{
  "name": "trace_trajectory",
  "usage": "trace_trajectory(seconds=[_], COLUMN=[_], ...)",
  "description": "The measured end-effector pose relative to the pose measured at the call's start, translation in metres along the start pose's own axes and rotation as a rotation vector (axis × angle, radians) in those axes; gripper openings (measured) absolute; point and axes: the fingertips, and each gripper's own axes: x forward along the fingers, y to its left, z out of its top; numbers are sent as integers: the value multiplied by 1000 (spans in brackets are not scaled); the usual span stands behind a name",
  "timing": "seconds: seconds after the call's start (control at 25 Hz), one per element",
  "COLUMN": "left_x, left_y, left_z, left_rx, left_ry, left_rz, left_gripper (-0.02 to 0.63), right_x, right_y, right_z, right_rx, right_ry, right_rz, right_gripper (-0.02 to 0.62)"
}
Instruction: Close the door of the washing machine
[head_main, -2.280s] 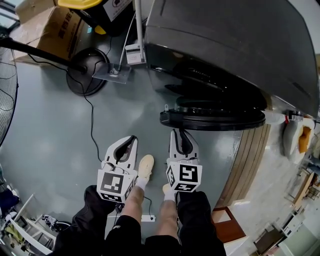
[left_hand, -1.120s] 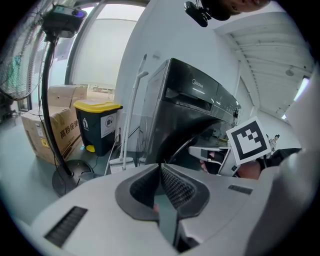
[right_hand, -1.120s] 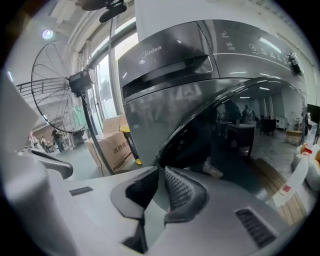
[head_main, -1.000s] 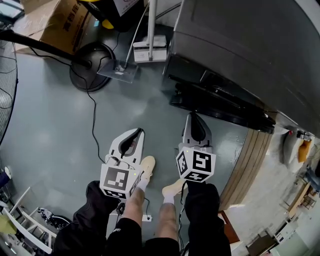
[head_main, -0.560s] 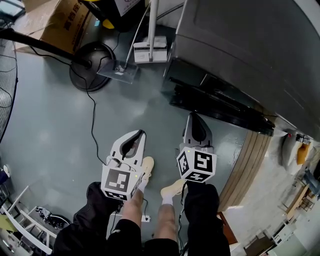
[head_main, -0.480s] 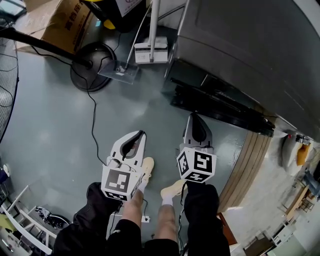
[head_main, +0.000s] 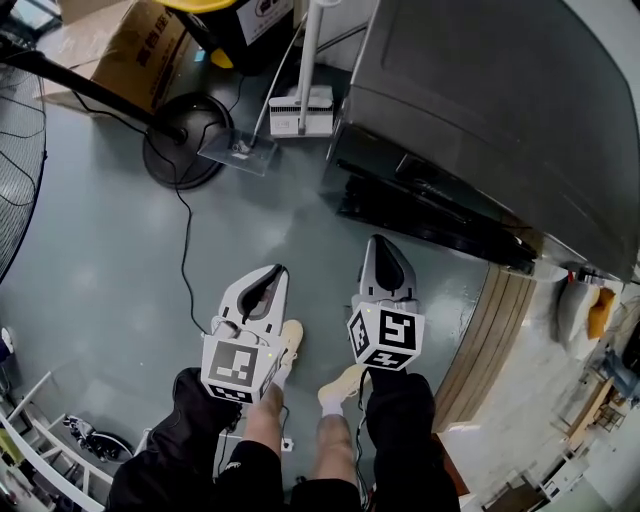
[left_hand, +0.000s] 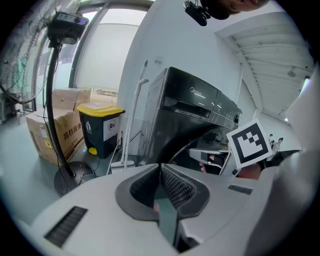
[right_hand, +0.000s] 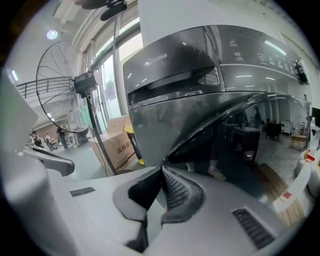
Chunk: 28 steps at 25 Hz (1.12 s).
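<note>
door looks pushed home, latch not confirmed

task status: in the head view the door (head_main: 430, 215) lies as a dark band along the low front of the washer (head_main: 480, 90) and does not stand out over the floor (head_main: 120, 260). i judge the closing push done, or all but done. a thin shadow line runs beneath the band, and no view of mine settles whether it is a gap, so i cannot say the latch has caught.

tools: the right tool (head_main: 377, 242) is clenched tight with nothing in it. its tip is aimed at the door and near it, but i cannot tell contact from clearance. the left tool (head_main: 274, 270) is also clenched and empty. it is held over bare floor, apart from the washer, and takes no part in the work.

remaining: in my judgement, one firm check press on the door's rim, then withdrawal of the right tool.

views compared: only the head view gives the layout, with both tools side by side and the door ahead of the right one. only the right gripper view shows the door's glossy face, its curved rim rising from the tool tip, the panel (right_hand: 260, 50) above and the fan (right_hand: 65, 90) to the side. only the left gripper view shows the right tool side-on at the washer's front, and the yellow-lidded bin (left_hand: 100, 112) beyond.
</note>
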Motion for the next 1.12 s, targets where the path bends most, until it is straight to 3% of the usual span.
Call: trace_trajectory(seconds=[0.28, 0.52, 1.12], left_x=[-21, -58, -220], left_y=[-23, -62, -234], left_z=[21, 61, 176], left_rx=[26, 37, 130], left_ry=[-50, -120, -290], left_rz=[18, 34, 23], left_gripper=[32, 32, 32], right_x=[-34, -94, -334], right_y=[2, -4, -12], right_z=[13, 56, 184], right_rx=[-26, -95, -130], right_ry=[-20, -79, -236], right_rz=[39, 76, 126], right_gripper=[17, 17, 17])
